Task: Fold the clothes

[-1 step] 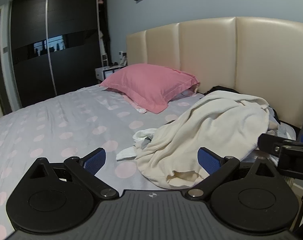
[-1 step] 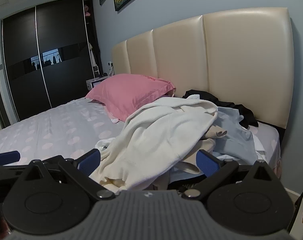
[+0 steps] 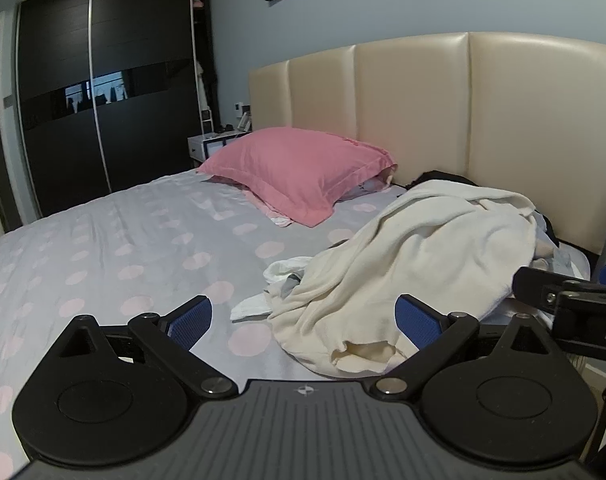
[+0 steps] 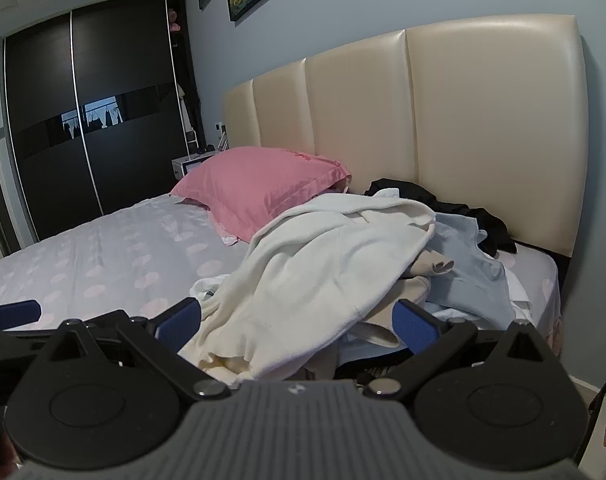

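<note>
A heap of clothes lies on the bed by the headboard. A cream garment (image 3: 423,256) (image 4: 323,264) is draped on top, its hem hanging toward me. A light blue garment (image 4: 463,264), a beige one (image 4: 415,280) and a black one (image 4: 483,220) show beneath and behind it. A small white piece (image 3: 251,304) sticks out at the heap's left. My left gripper (image 3: 303,314) hovers open before the cream hem, holding nothing. My right gripper (image 4: 297,318) is open too, close in front of the heap, with nothing between its pads. One of its fingers (image 3: 543,286) shows at the left wrist view's right edge.
A pink pillow (image 3: 299,168) (image 4: 259,184) rests left of the heap against the cream padded headboard (image 3: 523,120). The grey sheet with pink dots (image 3: 103,248) stretches away to the left. A dark sliding wardrobe (image 3: 103,92) and a white nightstand (image 3: 209,146) stand beyond the bed.
</note>
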Demonstrator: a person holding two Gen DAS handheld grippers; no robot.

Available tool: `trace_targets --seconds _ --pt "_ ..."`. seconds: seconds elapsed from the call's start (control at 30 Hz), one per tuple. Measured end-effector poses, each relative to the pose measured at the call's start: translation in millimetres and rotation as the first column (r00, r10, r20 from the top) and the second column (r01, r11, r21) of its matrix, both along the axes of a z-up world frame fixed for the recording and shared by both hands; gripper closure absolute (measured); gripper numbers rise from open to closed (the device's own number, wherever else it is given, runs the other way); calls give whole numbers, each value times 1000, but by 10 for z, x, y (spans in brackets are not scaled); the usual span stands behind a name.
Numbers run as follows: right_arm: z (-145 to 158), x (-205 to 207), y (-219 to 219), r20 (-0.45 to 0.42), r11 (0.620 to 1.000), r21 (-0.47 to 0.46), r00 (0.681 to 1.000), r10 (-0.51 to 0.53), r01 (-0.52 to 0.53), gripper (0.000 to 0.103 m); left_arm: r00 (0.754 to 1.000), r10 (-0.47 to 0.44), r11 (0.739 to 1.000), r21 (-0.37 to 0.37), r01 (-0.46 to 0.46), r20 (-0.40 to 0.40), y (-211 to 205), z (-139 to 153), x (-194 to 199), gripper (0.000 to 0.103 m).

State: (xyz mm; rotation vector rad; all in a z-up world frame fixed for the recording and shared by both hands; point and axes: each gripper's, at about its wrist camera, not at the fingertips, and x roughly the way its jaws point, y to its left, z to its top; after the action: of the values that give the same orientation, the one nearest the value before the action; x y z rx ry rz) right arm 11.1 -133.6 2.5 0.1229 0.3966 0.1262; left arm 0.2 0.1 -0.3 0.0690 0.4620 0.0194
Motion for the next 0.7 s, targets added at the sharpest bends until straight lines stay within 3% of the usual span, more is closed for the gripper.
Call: trace_targets --seconds 0.7 --pt "-141 48 -118 1 1000 5 1000 10 -10 1 999 8 1000 0 -8 -34 -14 -1 11 4"
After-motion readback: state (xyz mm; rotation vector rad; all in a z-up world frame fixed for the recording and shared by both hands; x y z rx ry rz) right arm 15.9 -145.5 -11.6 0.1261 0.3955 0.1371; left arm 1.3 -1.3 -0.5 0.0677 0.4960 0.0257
